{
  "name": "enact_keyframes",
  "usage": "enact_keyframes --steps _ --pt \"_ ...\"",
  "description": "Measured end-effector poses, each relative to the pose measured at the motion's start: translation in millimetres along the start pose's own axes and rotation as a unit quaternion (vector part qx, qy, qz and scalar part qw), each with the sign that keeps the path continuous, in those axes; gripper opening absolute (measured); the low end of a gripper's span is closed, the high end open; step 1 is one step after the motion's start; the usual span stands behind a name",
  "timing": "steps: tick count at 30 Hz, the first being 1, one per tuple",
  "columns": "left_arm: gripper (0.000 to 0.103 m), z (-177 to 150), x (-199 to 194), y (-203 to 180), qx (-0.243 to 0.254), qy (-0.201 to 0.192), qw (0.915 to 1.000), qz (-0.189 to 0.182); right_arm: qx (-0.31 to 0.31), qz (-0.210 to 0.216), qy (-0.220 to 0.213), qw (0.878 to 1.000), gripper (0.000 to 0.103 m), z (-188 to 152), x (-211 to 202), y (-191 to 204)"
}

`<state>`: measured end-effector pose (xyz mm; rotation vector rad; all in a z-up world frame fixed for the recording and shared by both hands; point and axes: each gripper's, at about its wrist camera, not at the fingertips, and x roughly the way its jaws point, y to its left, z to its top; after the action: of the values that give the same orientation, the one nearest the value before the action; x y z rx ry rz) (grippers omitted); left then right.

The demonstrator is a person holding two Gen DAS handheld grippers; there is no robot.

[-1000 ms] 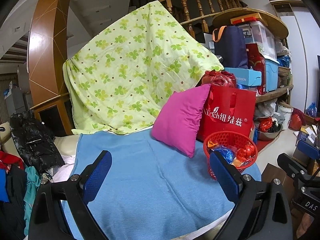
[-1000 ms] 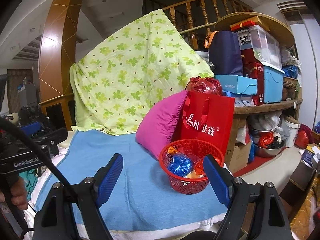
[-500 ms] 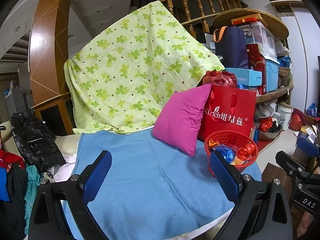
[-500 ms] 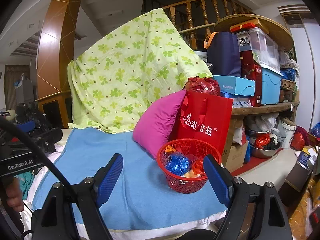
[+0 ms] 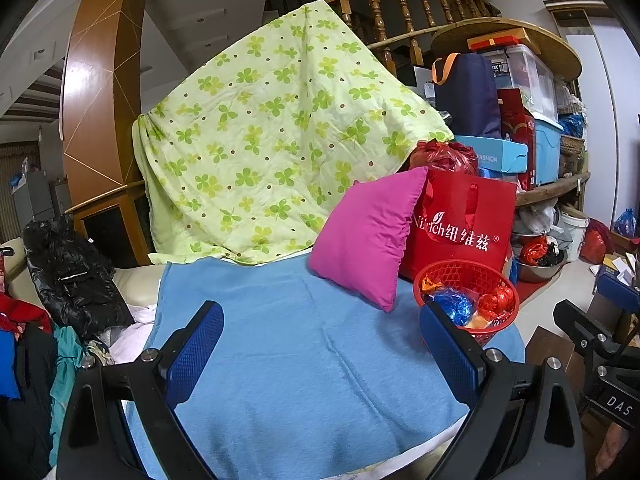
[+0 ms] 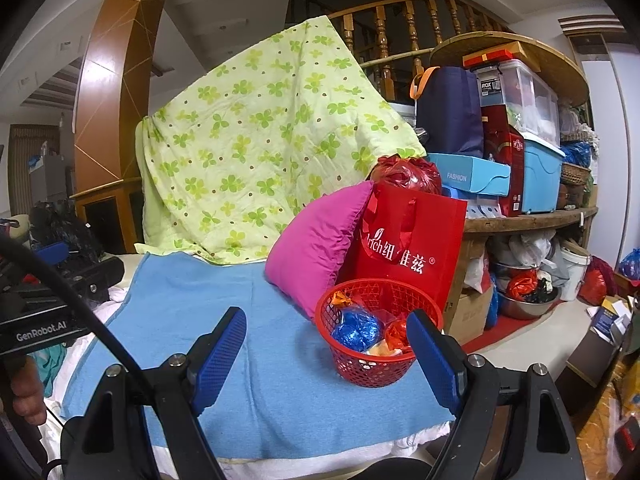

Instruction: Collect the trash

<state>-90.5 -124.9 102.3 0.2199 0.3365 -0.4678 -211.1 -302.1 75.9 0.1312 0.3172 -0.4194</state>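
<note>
Hand visible only in right wrist view; grippers spread.

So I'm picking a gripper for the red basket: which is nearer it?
Right. The right gripper has the red basket just ahead by its right finger; the left gripper sits further left, basket beyond its right finger.

soft, even indoor light ahead of my tools, no hard shadows or glare. sharp in the middle; fisheye bends the edges, and the corners go black.
</note>
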Motion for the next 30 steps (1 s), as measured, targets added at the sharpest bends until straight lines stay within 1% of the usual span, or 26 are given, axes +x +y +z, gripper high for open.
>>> enact_keyframes --steps 12,17,30 --pt "0.098 -0.3 0.3 4.0 0.0 0.002 1.0 0.001 -0.001 0.0 0.003 1.0 0.085 0.1 1.5 1.3" --pt "0.098 -1.1 0.5 5.6 0.0 0.003 1.0 0.0 0.004 0.009 0.003 1.0 0.085 -1.8 4.5 0.4" --pt "0.098 -3.4 1.5 8.3 0.0 0.003 1.0 0.002 -0.001 0.005 0.0 1.0 0.085 -0.1 4.3 0.8"
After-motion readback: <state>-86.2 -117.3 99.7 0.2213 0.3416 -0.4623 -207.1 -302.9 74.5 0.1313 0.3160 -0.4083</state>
